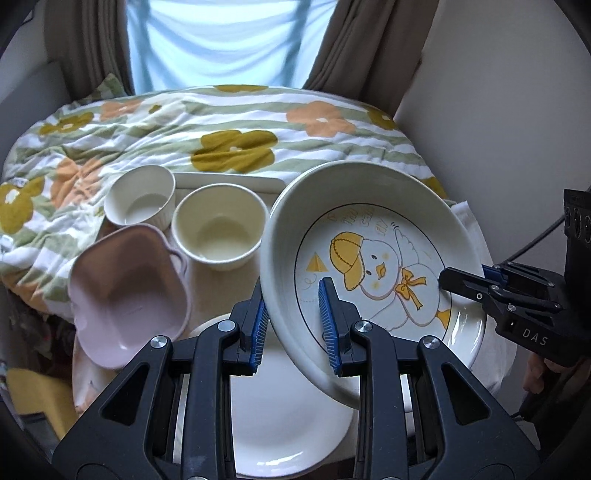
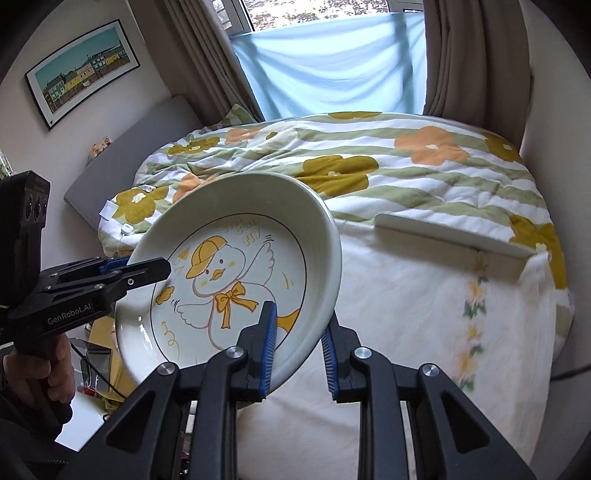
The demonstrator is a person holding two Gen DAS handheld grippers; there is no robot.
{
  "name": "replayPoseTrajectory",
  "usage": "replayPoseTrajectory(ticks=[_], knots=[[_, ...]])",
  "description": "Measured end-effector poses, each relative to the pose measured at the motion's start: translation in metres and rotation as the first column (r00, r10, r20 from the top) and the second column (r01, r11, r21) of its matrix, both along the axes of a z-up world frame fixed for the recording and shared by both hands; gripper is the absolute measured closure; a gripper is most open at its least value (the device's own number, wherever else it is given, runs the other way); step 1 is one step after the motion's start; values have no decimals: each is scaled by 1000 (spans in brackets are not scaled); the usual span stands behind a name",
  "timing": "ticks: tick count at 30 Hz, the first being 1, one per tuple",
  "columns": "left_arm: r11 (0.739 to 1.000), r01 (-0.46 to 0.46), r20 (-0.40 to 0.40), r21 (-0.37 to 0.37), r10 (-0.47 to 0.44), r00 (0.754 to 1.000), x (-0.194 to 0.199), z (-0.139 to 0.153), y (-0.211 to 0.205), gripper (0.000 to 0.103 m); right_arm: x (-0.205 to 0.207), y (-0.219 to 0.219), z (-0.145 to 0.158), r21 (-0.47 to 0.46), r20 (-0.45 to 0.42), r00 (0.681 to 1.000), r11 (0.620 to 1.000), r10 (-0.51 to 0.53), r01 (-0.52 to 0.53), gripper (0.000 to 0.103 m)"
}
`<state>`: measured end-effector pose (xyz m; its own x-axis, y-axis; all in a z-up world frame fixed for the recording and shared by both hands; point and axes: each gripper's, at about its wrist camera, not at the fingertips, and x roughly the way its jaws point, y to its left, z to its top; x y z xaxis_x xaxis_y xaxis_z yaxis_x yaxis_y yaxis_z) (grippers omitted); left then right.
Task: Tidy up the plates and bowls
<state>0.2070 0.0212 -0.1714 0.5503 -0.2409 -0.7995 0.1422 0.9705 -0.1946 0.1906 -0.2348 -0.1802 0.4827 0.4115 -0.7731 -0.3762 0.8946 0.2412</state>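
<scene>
Left wrist view: the duck plate (image 1: pixel 373 266) is pinched at its rim by the left gripper (image 1: pixel 293 325), held tilted above a plain plate (image 1: pixel 288 417). Right wrist view: its opposite rim is clamped by the right gripper (image 2: pixel 299 347), over the table's near edge (image 2: pixel 406 332).

We are in a bedroom in a home. A bed fills the far side of the room, covered by a quilt (image 2: pixel 369 162) with green stripes and large mustard and orange flowers. Behind it, brown curtains (image 2: pixel 476 59) frame a window (image 2: pixel 325 11) whose lower part is covered by pale blue cloth. A framed picture of colourful houses (image 2: pixel 83 70) hangs on the pale wall to the left. In front of the bed stands a desk under a cream cloth (image 2: pixel 424 314) with a flower border, set with household crockery: cream bowls (image 1: pixel 219 230), a pink dish (image 1: pixel 129 291), white plates (image 1: pixel 288 417).
</scene>
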Motion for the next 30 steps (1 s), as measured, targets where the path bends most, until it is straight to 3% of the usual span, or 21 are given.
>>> replayPoseTrajectory(ticks=[11, 20, 30], knots=[[998, 48, -113, 39, -44, 993, -54, -51, 53, 79, -65, 49, -47, -14, -100, 994, 999, -42, 41, 81], [998, 36, -180, 58, -25, 983, -53, -91, 61, 79, -66, 64, -74, -74, -127, 992, 997, -14, 5, 81], [993, 25, -219, 113, 1, 976, -50, -116, 53, 79, -65, 72, -77, -132, -101, 995, 991, 15, -28, 81]])
